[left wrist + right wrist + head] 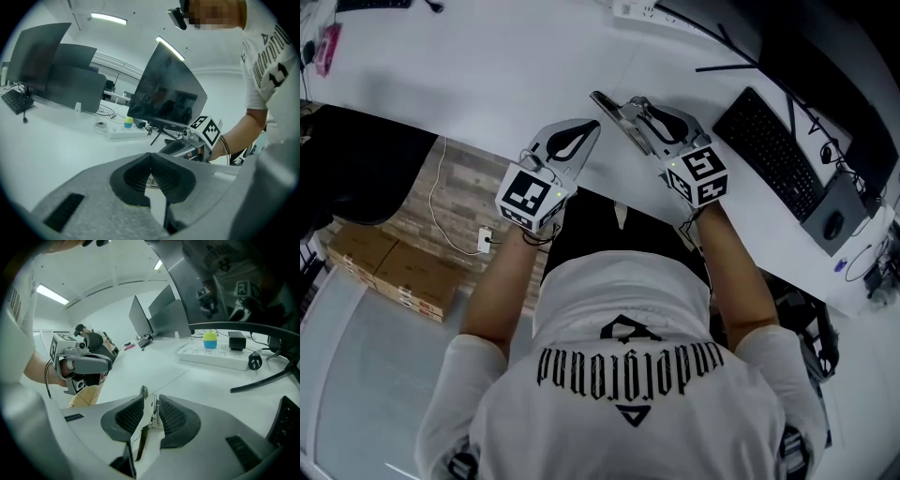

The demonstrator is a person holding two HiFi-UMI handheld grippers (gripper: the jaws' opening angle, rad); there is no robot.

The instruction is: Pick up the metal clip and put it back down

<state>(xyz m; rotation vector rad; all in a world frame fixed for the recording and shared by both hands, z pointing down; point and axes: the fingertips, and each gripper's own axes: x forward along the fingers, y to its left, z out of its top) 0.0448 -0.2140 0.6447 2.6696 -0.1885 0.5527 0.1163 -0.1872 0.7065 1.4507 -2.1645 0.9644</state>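
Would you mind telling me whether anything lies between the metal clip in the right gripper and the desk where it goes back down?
Nothing visible does. The metal clip is clamped in the right gripper, and the white desk around it is bare; the keyboard lies off to the right.

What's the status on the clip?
Left tool shut, empty. Right tool clamped on metal clip, over the desk. Nothing blocking set-down.

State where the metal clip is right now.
The metal clip is clamped between the right gripper's jaws, in the head view between the left gripper and the keyboard.
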